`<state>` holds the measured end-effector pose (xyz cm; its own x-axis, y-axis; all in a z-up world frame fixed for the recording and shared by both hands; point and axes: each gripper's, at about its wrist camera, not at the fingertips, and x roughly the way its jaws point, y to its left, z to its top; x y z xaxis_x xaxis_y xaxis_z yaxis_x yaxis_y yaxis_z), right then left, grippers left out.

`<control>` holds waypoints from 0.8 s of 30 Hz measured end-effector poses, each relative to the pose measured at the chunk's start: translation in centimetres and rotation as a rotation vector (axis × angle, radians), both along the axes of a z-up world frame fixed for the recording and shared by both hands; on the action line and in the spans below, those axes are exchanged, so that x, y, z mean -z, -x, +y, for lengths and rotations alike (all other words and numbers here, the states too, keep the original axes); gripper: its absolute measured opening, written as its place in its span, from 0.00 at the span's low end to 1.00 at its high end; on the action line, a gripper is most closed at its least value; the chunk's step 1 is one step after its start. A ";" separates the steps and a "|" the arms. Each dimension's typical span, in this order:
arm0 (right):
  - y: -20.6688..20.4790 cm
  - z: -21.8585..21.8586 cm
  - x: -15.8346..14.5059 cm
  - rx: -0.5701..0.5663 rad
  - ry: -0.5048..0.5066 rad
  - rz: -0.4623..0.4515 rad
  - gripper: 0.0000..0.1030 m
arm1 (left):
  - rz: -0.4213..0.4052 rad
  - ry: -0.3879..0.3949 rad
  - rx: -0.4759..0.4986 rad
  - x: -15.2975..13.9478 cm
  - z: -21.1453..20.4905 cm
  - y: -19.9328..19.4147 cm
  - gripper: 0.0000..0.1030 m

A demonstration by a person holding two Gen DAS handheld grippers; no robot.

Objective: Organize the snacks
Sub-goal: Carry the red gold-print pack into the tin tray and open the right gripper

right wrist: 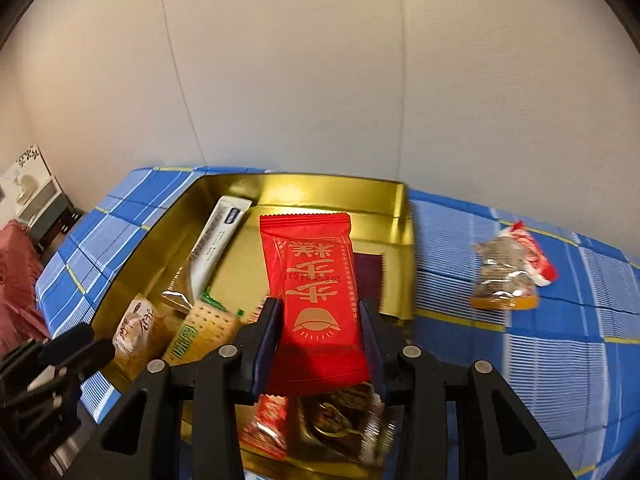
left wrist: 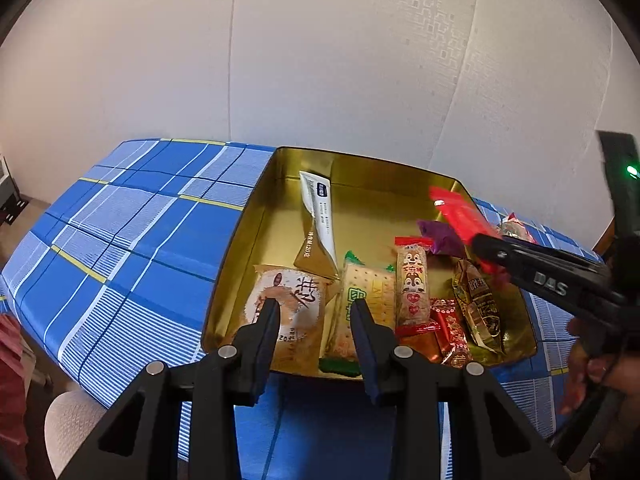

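An open gold tin (left wrist: 240, 224) sits on a blue checked tablecloth (left wrist: 120, 216). Inside lie a round cake packet (left wrist: 298, 290), a green cracker pack (left wrist: 370, 282), a squirrel-print bar (left wrist: 412, 280), a white sachet (left wrist: 320, 208), a purple wrapper (left wrist: 440, 236) and a brown-gold packet (left wrist: 478, 304). My right gripper (right wrist: 319, 308) is shut on a red packet (right wrist: 316, 280) and holds it above the tin (right wrist: 328, 192); from the left wrist view this gripper (left wrist: 486, 248) and its red packet (left wrist: 460, 212) come in from the right. My left gripper (left wrist: 315, 308) hovers open over the tin's near edge, nothing between its fingers.
A clear-wrapped snack with red and orange ends (right wrist: 506, 272) lies on the cloth right of the tin. A pale wall rises directly behind the table. The table's left edge drops to a red fabric (right wrist: 16, 280) and a small white shelf (right wrist: 32, 188).
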<state>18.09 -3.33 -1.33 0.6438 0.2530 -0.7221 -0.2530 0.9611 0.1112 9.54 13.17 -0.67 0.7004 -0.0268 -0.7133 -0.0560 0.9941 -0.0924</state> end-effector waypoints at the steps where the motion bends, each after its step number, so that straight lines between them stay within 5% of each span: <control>1: -0.5 0.5 0.2 -0.005 0.001 0.016 0.39 | 0.005 0.001 -0.002 0.0 0.1 -0.1 0.36; 14: -5.7 5.0 2.3 -0.024 0.029 0.102 0.42 | 0.013 0.028 -0.034 0.5 0.8 0.2 0.36; 24: -5.3 3.7 2.5 -0.004 -0.076 0.106 0.51 | -0.022 0.071 0.031 0.7 -0.9 1.3 0.36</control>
